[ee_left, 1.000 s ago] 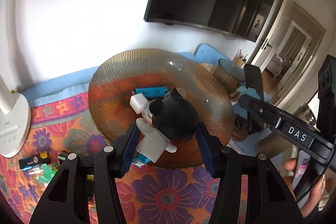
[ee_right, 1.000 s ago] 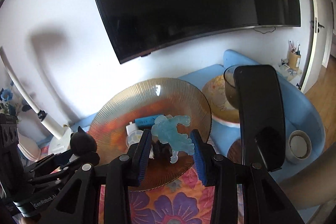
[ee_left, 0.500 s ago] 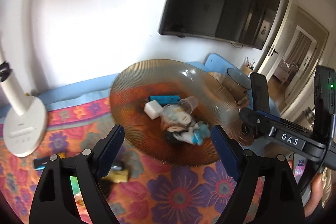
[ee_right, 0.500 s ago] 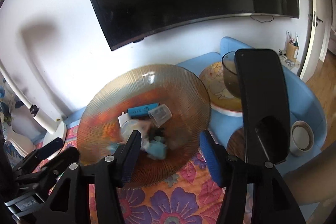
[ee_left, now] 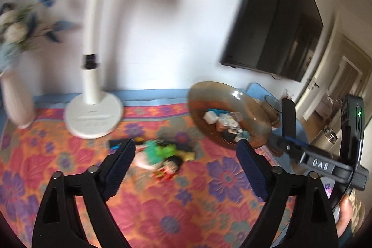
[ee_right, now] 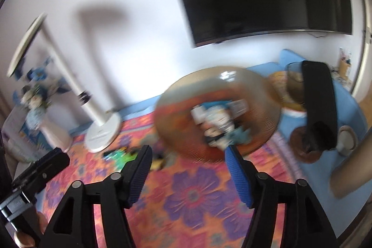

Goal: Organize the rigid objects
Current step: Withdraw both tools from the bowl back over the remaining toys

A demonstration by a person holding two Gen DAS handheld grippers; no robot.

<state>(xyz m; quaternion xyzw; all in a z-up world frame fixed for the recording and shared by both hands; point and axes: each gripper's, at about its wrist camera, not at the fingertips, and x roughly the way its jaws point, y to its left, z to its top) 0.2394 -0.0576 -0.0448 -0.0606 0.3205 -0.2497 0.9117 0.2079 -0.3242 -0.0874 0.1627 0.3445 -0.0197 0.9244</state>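
Observation:
An amber ribbed glass plate (ee_left: pixel 258 106) (ee_right: pixel 186 92) on the flowered cloth holds several small things: a white block (ee_left: pixel 210 117), a blue bar, a black-and-white figure (ee_left: pixel 229 131) (ee_right: pixel 217 124) and a pale blue figure (ee_right: pixel 239 135). A blurred pile of loose toys (ee_left: pixel 166 152) (ee_right: pixel 121 155), green and black among them, lies left of the plate. My left gripper (ee_left: pixel 186 148) hangs over that pile, its jaws opening with nothing between them. My right gripper (ee_right: pixel 188 152) is near the plate's front rim, jaws opening, empty.
A white lamp base (ee_left: pixel 93 117) (ee_right: pixel 102 134) and a pale vase of flowers (ee_left: pixel 16 104) (ee_right: pixel 51 131) stand at the back left. Right of the plate are a patterned dish with a dark glass (ee_right: pixel 293 85), a brown coaster (ee_right: pixel 300 145) and a small white cup (ee_right: pixel 347 138).
Both grippers let go of their figures, the black one and the pale blue one, which now lie in the plate. Both opened and drew back, the left swinging left toward the toy pile.

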